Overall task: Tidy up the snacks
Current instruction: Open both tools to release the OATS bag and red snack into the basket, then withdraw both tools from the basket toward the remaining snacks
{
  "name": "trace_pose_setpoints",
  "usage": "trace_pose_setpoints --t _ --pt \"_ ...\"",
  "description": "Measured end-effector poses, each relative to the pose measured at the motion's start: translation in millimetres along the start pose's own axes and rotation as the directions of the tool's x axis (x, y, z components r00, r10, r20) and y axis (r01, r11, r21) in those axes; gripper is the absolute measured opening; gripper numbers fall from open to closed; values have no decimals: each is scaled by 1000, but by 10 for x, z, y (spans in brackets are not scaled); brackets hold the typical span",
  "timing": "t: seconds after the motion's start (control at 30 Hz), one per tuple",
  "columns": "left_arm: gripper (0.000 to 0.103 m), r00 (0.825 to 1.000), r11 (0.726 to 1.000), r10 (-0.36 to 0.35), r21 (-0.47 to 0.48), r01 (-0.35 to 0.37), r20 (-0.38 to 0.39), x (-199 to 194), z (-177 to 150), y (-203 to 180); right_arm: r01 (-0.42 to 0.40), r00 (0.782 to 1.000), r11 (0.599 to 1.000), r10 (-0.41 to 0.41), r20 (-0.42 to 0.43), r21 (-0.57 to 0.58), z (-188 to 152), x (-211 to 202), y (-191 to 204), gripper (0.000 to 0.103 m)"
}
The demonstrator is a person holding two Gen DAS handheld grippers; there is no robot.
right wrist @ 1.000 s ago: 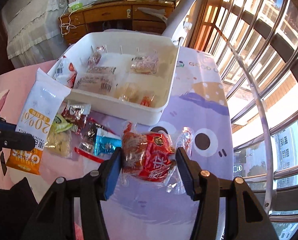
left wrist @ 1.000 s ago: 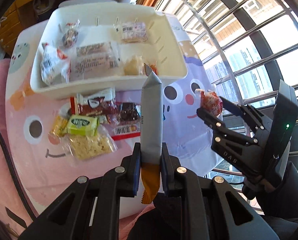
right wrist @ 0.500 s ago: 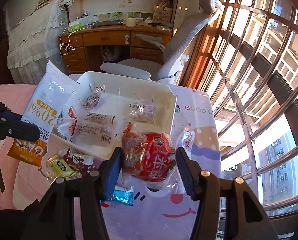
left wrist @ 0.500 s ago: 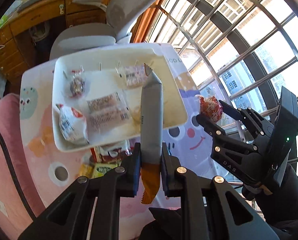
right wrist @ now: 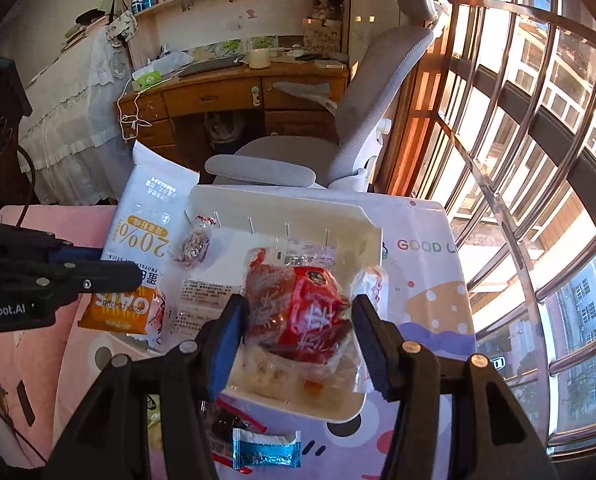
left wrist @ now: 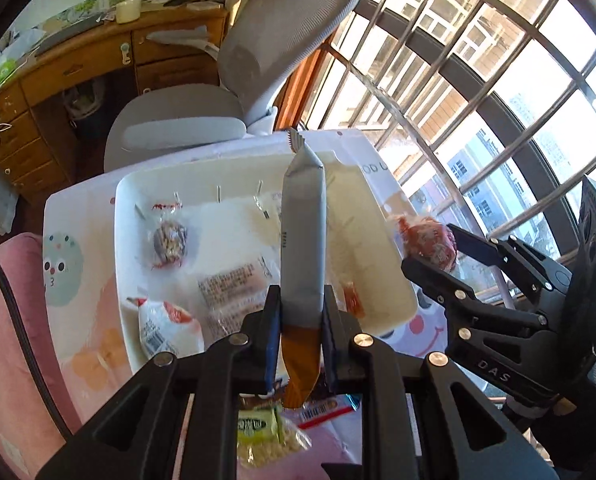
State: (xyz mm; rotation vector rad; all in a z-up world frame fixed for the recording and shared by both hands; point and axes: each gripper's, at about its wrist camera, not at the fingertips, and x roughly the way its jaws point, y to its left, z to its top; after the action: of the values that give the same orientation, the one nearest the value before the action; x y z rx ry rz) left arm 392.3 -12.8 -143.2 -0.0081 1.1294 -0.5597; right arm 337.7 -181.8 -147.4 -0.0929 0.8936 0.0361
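My left gripper (left wrist: 298,320) is shut on a flat white and orange snack bag (left wrist: 302,236), seen edge-on and held over the white tray (left wrist: 121,240). From the right wrist view the same bag (right wrist: 149,240) shows its face, with the left gripper (right wrist: 97,268) at the left edge. My right gripper (right wrist: 298,328) is shut on a red wrapped snack (right wrist: 298,308), also above the tray (right wrist: 370,240); in the left wrist view the right gripper (left wrist: 438,252) and its red snack (left wrist: 430,244) hang beside the tray's right rim. Several wrapped snacks lie inside the tray.
Loose snacks stay on the cartoon-print tablecloth (right wrist: 426,280) in front of the tray: a blue packet (right wrist: 265,450) and a yellow-green pack (left wrist: 257,426). A grey office chair (right wrist: 338,148) and wooden desk (right wrist: 233,92) stand behind the table. Barred windows (right wrist: 518,120) run along the right.
Both grippers have carried their snacks forward and up, from above the loose pile to over the tray. The chair and desk have come into view. Neither grip has changed.
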Motion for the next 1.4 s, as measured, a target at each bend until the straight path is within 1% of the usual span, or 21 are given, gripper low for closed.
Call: trace_pose_setpoints --t 0.03,0.07,0.1,0.13,0.17,0.23,0.27,0.47,0.6,0.8,0.93,1.07,1.23,1.4 --pt "20 1000 1000 13 5 -13 11 20 19 8 -2 1000 1000 2 -3 8 11 24 -7 57" --pt "29 999 1000 31 7 -31 17 40 37 13 -2 1000 1000 2 -5 16 21 48 -16 57" --pt "35 999 999 48 6 -48 19 58 46 21 -6 1000 1000 6 -8 22 31 68 -23 57" --pt "45 998 998 63 2 -63 13 84 53 30 -15 1000 999 16 -16 29 36 90 -36 57" --pt "48 998 998 68 -1 -68 4 106 57 42 -23 999 999 24 -25 33 37 107 -48 57" --pt "51 997 997 69 -15 -69 -17 144 53 70 -23 999 999 24 -40 36 33 135 -62 57" --pt "54 997 997 74 -22 -74 -24 152 41 85 -20 999 999 22 -45 38 25 141 -68 57" --pt "62 994 993 103 -58 -105 -36 99 -69 133 -32 997 997 36 -61 69 -51 92 -111 57" --pt "64 993 989 115 -86 -117 -33 -6 -192 135 -37 997 997 42 -62 73 -121 14 -123 58" --pt "69 991 983 136 -125 -137 -16 -208 -432 96 -57 997 995 61 -54 82 -271 -170 -151 63" --pt "74 989 975 150 -166 -149 -6 -334 -647 54 -76 995 993 81 -51 85 -388 -292 -189 67" --pt "75 986 965 167 -205 -163 -1 -430 -878 21 -98 993 992 103 -56 85 -514 -383 -236 70" --pt "79 982 946 190 -266 -184 -5 -508 -1192 -31 -133 986 987 141 -85 93 -682 -426 -290 73" --pt "84 975 927 217 -300 -224 -55 -466 -1494 -59 -157 977 981 171 -128 115 -870 -370 -332 75"
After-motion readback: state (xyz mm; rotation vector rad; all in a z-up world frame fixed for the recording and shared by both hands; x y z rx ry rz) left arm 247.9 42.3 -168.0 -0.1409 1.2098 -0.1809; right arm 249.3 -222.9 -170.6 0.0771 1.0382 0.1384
